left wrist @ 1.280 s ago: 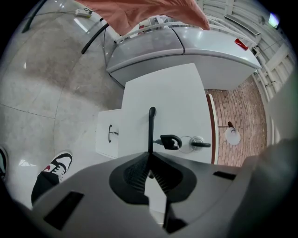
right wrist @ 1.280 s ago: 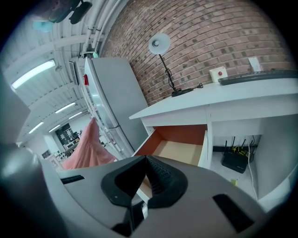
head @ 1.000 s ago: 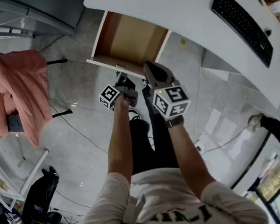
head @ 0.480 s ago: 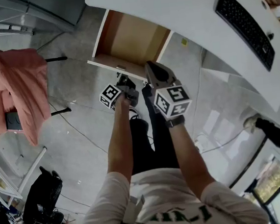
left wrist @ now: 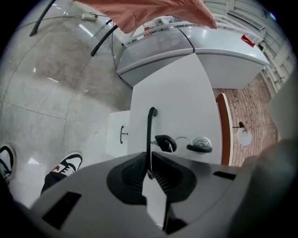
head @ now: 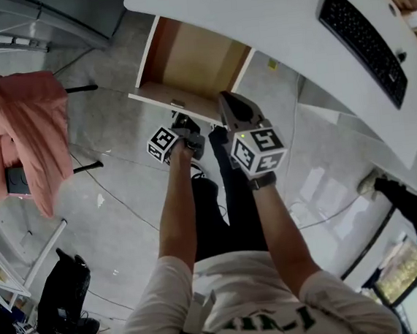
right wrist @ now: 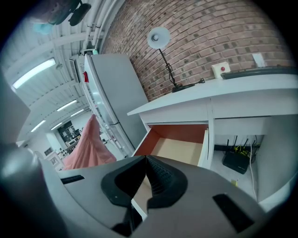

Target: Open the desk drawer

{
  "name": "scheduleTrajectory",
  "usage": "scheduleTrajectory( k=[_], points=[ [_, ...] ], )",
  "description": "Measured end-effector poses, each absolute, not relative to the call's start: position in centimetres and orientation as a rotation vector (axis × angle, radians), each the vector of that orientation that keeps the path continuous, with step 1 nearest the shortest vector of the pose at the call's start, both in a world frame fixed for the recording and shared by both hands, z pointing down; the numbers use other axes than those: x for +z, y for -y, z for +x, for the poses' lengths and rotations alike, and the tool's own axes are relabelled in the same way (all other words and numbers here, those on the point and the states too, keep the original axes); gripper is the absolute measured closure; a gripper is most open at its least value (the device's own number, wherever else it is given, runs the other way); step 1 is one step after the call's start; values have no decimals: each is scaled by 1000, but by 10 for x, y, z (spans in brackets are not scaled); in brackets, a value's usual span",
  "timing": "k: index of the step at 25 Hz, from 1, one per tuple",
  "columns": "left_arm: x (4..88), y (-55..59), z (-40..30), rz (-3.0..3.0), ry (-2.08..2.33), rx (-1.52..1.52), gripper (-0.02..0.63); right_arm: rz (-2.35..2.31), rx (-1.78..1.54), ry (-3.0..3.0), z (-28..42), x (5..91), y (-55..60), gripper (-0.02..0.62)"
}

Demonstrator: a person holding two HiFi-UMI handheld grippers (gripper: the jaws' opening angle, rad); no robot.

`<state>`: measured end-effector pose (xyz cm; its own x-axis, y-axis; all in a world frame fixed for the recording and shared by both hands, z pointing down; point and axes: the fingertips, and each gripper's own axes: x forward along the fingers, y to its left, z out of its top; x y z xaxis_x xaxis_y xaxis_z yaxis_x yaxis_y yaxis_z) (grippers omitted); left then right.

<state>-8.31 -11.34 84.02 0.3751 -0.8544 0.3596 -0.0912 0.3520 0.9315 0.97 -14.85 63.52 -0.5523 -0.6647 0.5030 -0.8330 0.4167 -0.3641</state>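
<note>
Holding the slim black bar handle (left wrist: 149, 135) crosswise, your left gripper (left wrist: 149, 173) is clamped on it. The open white, wood-lined desk drawer (head: 194, 57) lies straight beyond. Your right gripper (right wrist: 145, 162) sits alongside, closed and empty.

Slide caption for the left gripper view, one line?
Left gripper shut on the thin black handle of the white drawer front, with keys beside the handle.

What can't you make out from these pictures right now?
- Head view: the drawer's rear, hidden under the desk top.
- Head view: the left gripper's grip on the handle, hidden by its own body.
- Right gripper view: the drawer's front, covered by the right gripper.
- Left gripper view: the drawer's inside; only its front shows.
</note>
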Motion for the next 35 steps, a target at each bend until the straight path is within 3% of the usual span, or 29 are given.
scheduleTrajectory(
  k=[7,13,25,35],
  points=[
    [837,112,-87,1058,1106,-672,573,1277,866,2421,5,628,150,591],
    [822,99,-103,1109,1107,-602,466,1252,852,2422,-9,611,146,591],
    [763,58,-146,1155,1159,-395,460,1271,806,2341,-21,556,133,591],
    [617,42,-203,1412,1278,-244,460,1353,719,2328,-31,465,110,591]
  ],
)
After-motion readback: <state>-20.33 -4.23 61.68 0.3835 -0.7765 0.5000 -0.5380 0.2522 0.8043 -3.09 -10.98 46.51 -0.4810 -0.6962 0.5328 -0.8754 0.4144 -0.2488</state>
